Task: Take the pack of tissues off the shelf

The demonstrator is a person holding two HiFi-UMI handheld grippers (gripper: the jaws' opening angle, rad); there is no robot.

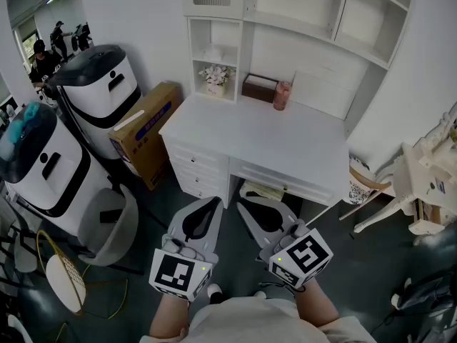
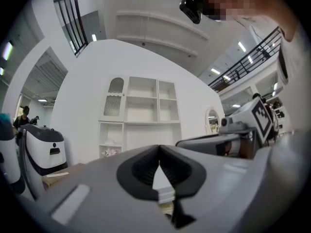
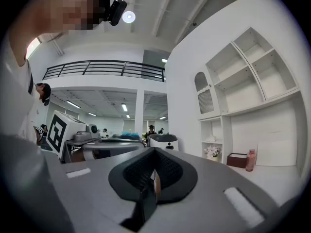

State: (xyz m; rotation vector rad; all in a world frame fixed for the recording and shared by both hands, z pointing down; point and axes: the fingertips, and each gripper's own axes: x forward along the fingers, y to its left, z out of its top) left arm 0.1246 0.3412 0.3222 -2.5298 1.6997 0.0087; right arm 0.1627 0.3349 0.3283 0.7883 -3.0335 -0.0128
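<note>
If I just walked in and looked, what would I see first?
Probably the two grey grippers low in the middle of the head view: the left gripper and the right gripper, both with jaws shut and empty. Beyond them stands a white desk with shelves, with flowers, a brown box and a pink bottle at its back.

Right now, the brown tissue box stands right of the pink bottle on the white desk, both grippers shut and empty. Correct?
No: the brown tissue box stands left of the pink bottle, as the head view shows. The rest holds.
</note>
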